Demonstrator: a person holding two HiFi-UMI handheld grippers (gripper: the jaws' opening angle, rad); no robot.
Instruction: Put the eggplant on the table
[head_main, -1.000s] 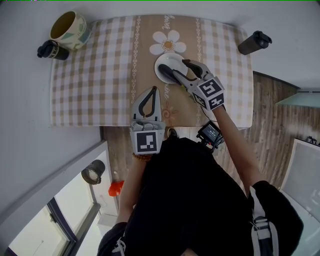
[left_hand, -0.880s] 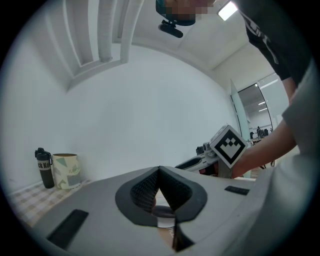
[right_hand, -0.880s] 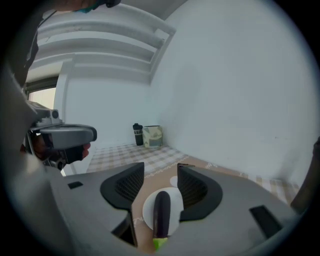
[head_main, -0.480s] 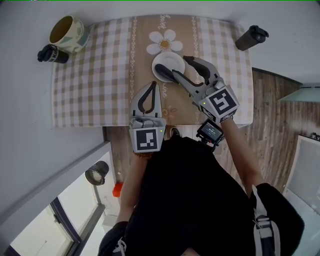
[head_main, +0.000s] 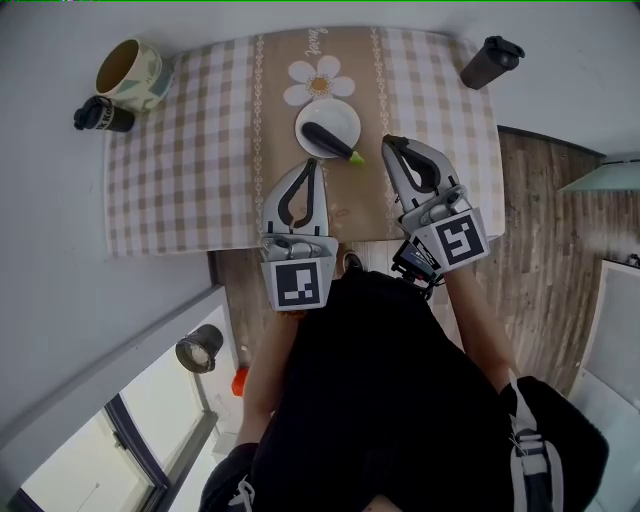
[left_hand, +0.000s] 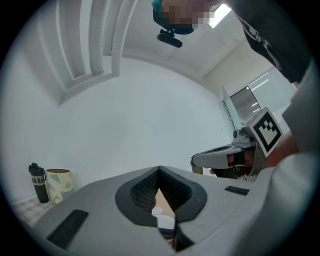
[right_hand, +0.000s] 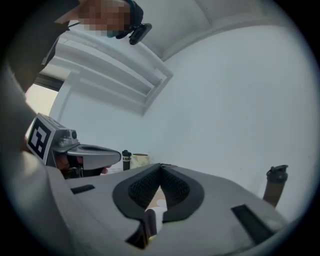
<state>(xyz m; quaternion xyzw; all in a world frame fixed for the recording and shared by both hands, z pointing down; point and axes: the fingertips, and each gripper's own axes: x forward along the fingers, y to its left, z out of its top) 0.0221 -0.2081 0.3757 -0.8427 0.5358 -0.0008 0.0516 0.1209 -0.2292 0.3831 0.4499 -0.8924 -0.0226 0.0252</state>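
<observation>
A dark purple eggplant (head_main: 330, 138) with a green stem lies on a small white plate (head_main: 312, 120) on the checked tablecloth (head_main: 190, 160), stem end poking past the plate's near rim. My right gripper (head_main: 388, 142) hovers just right of the plate, apart from the eggplant. Its jaws have just been closing and stand shut with nothing between them. My left gripper (head_main: 313, 162) is shut and empty, its tip just short of the plate's near edge. In the right gripper view the shut right gripper (right_hand: 160, 165) shows the eggplant (right_hand: 146, 227) low through its gap.
A patterned mug (head_main: 130, 70) and a black bottle (head_main: 100, 115) stand at the table's far left corner. A dark tumbler (head_main: 487, 62) stands at the far right corner. A daisy print (head_main: 318, 82) lies beyond the plate. Wooden floor (head_main: 540, 200) runs on the right.
The right gripper, earlier open around the eggplant on the plate, has pulled back to the right and closed empty. The eggplant stays on the plate. The left gripper has shifted only a little.
</observation>
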